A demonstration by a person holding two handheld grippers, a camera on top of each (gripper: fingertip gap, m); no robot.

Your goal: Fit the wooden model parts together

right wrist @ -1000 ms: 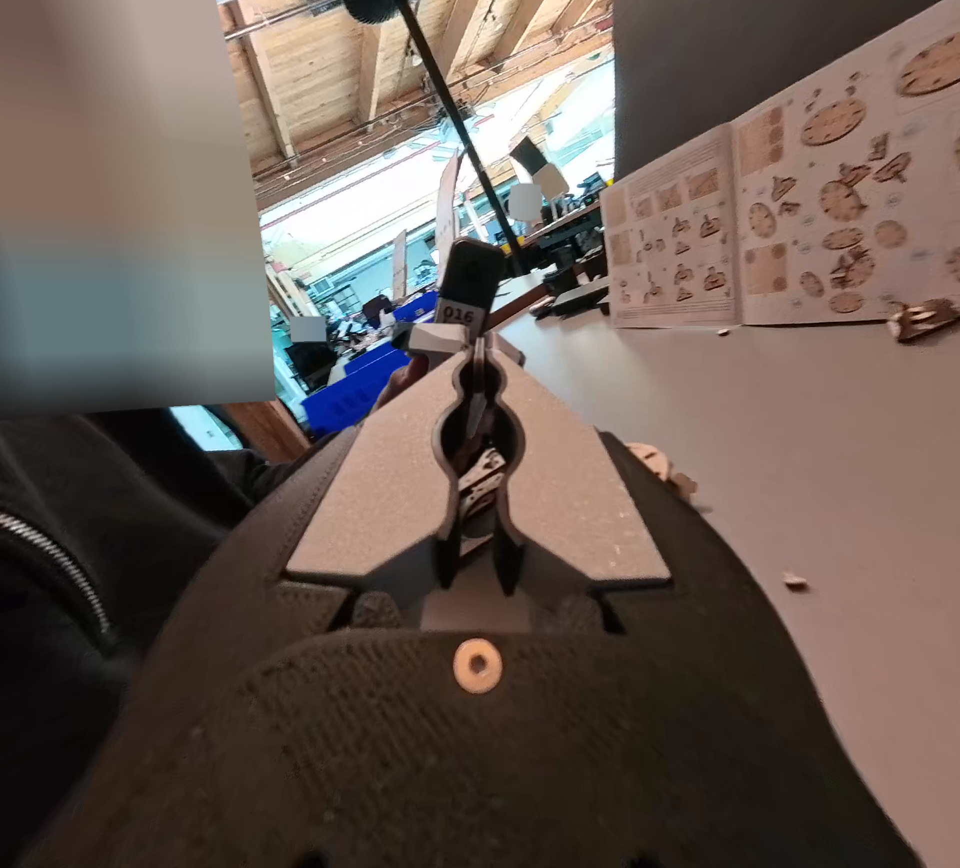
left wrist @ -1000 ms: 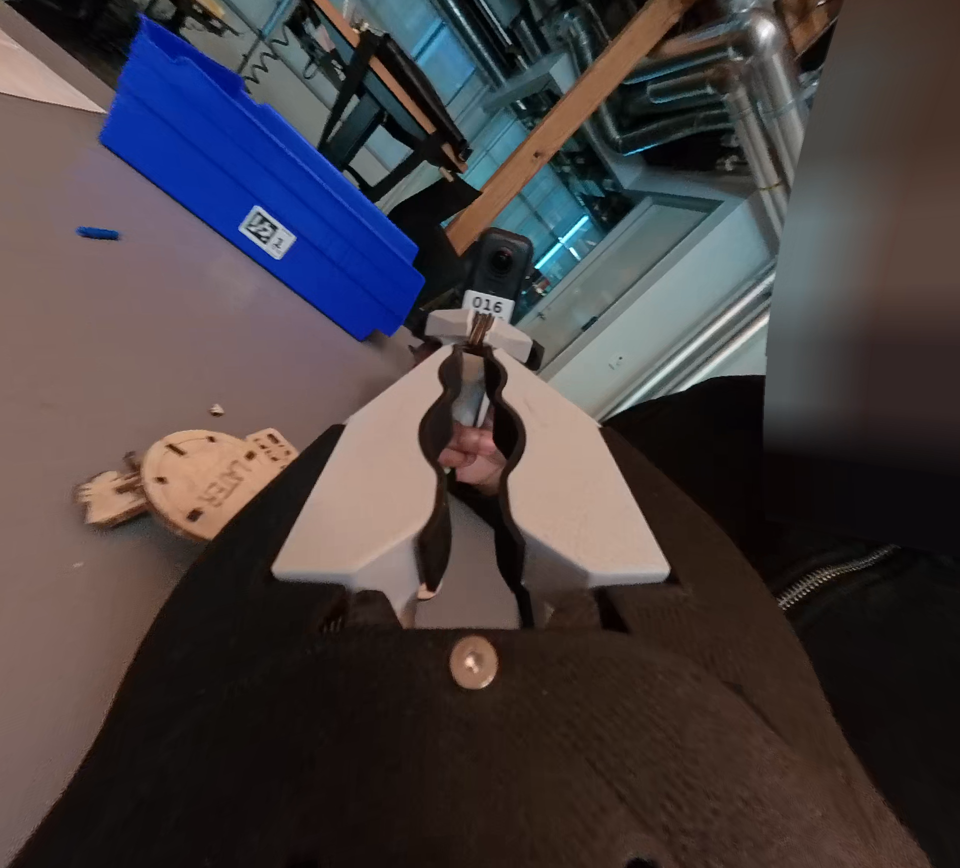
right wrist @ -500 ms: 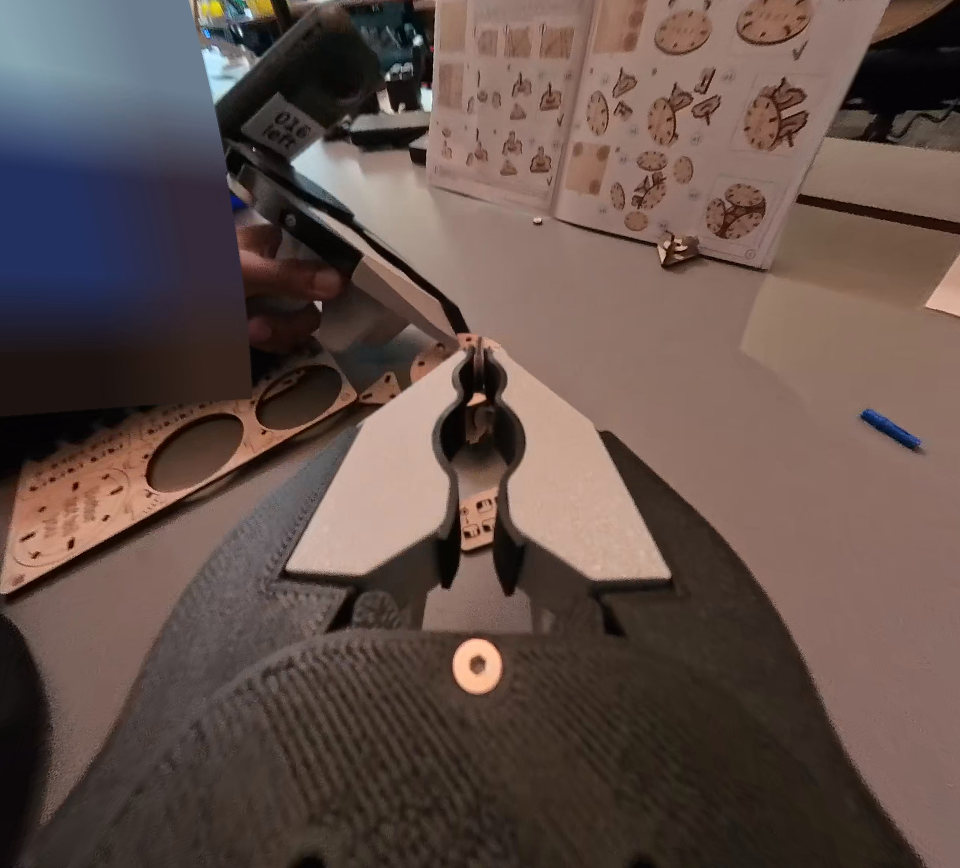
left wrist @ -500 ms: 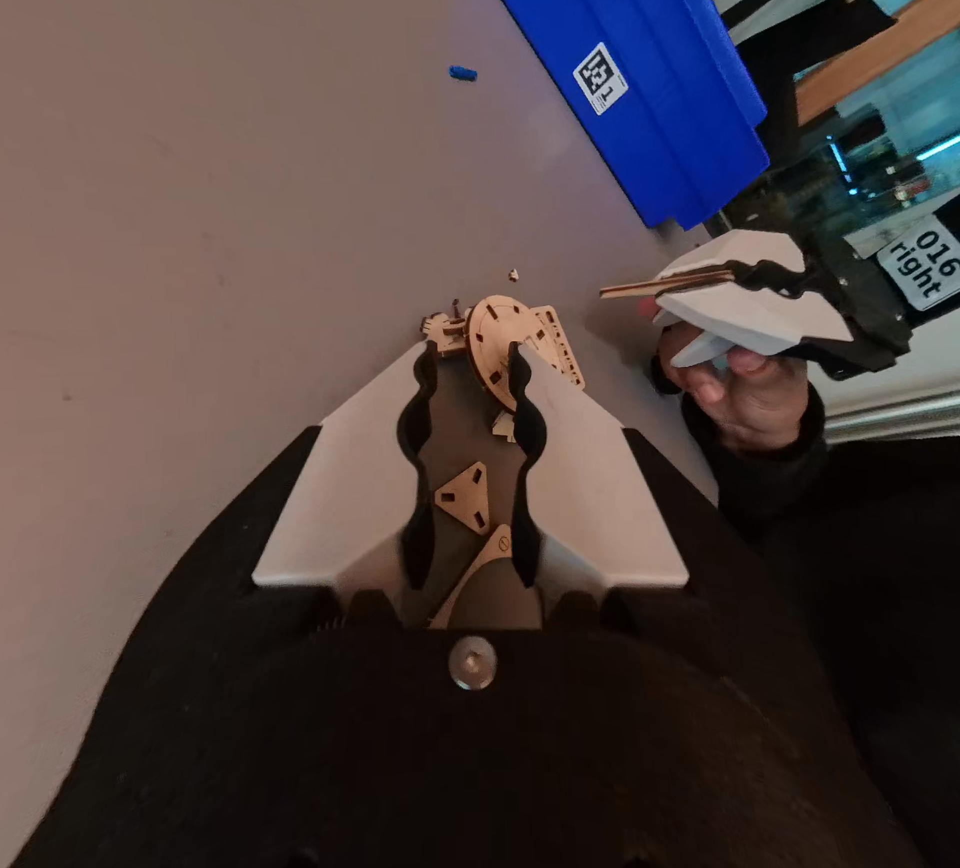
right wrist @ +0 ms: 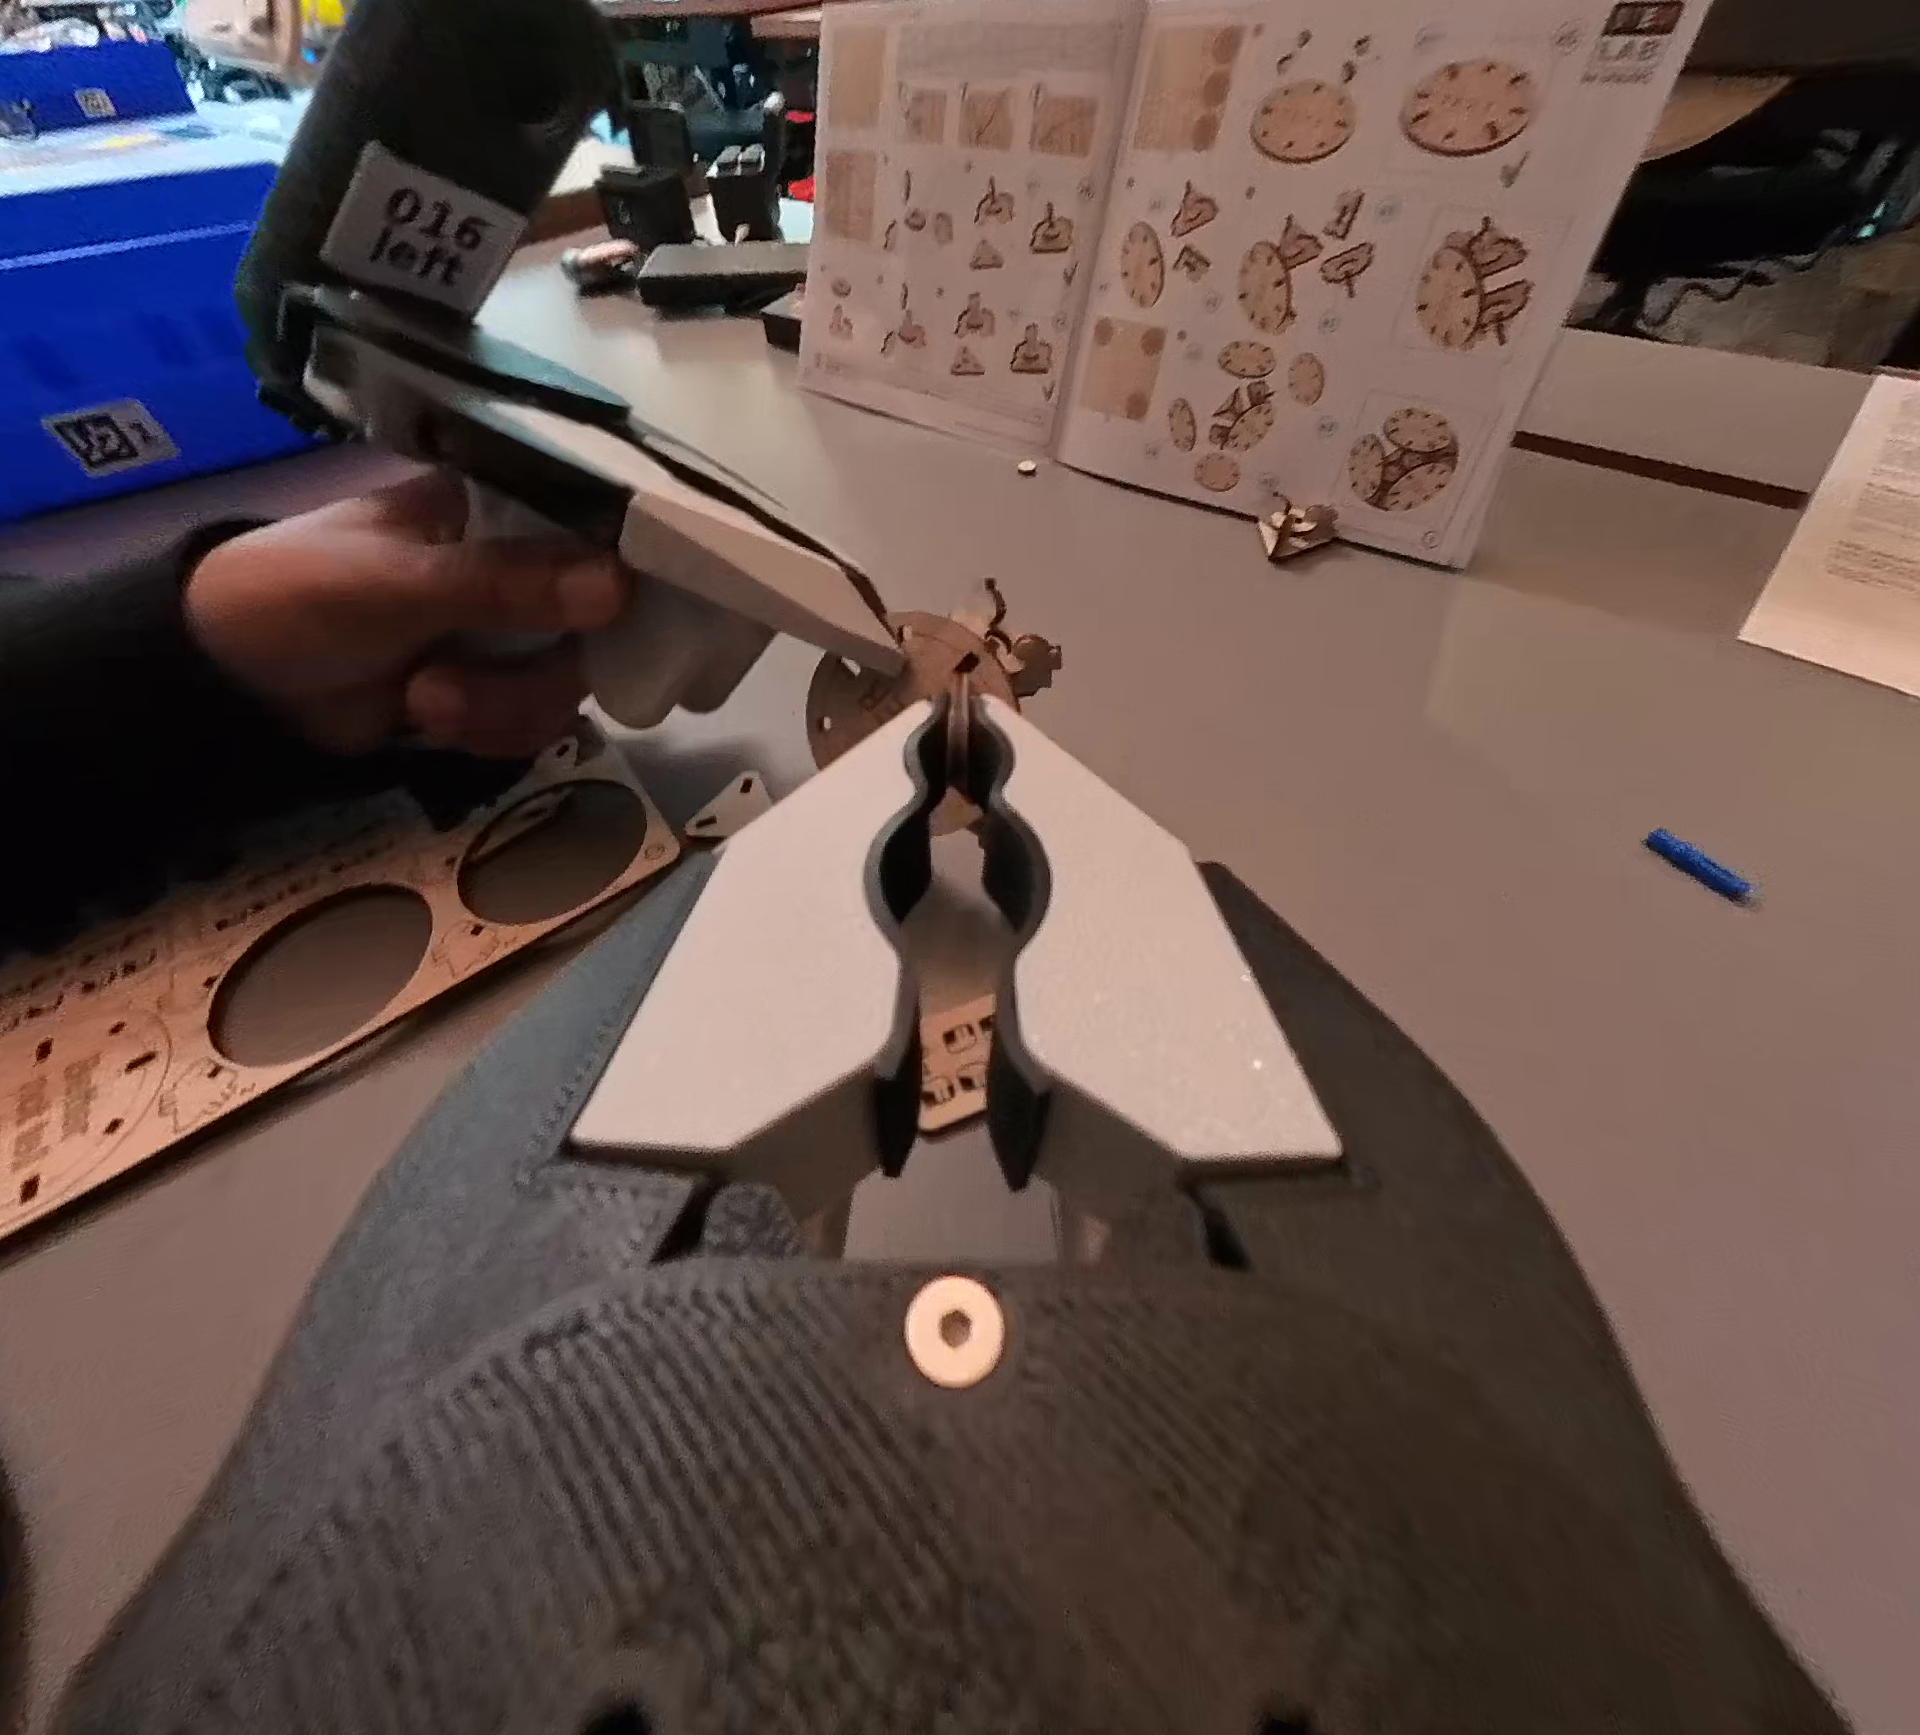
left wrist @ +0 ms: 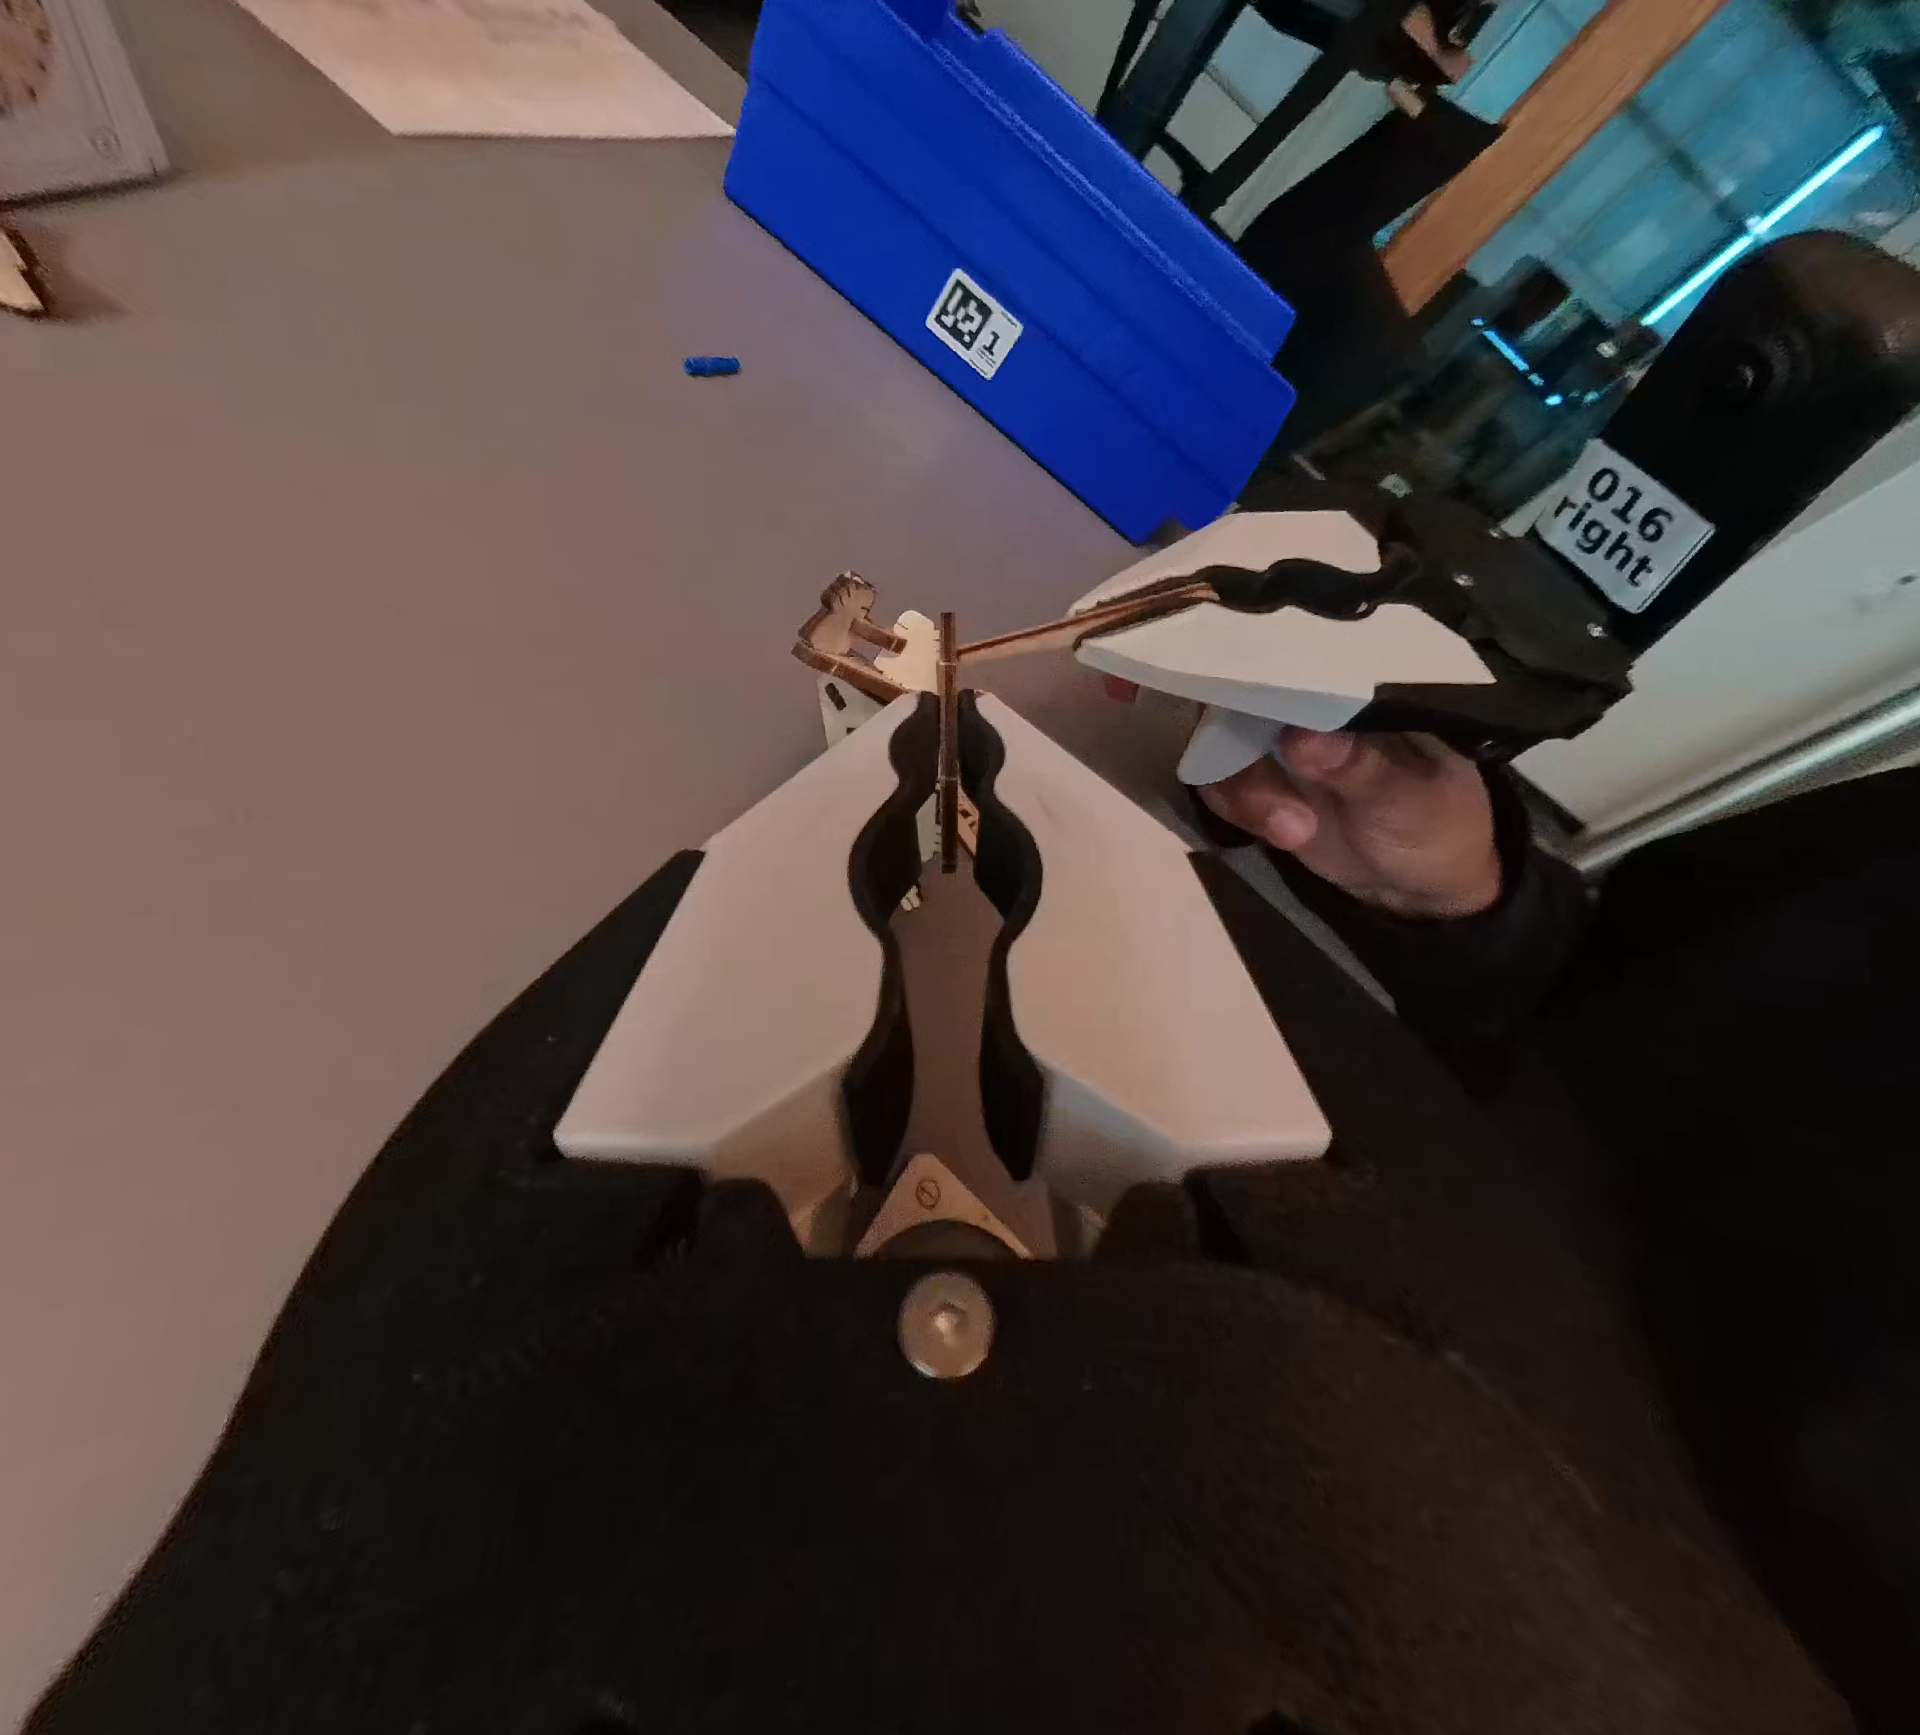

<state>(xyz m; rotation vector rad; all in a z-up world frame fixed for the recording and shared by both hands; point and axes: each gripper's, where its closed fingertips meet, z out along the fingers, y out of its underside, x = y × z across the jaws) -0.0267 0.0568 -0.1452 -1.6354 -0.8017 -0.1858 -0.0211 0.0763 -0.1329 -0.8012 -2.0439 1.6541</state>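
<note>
In the left wrist view my left gripper (left wrist: 943, 698) is shut on a round wooden disc (left wrist: 945, 750), seen edge-on and held above the grey table (left wrist: 364, 646). A small wooden figure (left wrist: 844, 617) is fixed to the disc's far side. My right gripper (left wrist: 1086, 623) comes in from the right, shut on a thin flat wooden piece (left wrist: 1023, 638) whose tip meets the disc's face. In the right wrist view my right gripper (right wrist: 961, 711) pinches that thin piece (right wrist: 958, 750) edge-on, pointing at a slot in the disc (right wrist: 935, 662). The left gripper (right wrist: 888, 641) grips the disc's left rim.
A blue bin (left wrist: 997, 231) stands at the table's far edge, a small blue peg (left wrist: 712, 366) lies before it. An open instruction booklet (right wrist: 1247, 231) stands at the back, a small wooden assembly (right wrist: 1294, 527) before it. A wooden sheet with round cut-outs (right wrist: 312, 947) and loose triangle pieces (right wrist: 727, 802) lie at left. The grippers are tip to tip, or close to it.
Half a second ago my left gripper hung open over the disc on the table; it has shut on the disc and lifted it. My right gripper has brought its thin piece against the disc.
</note>
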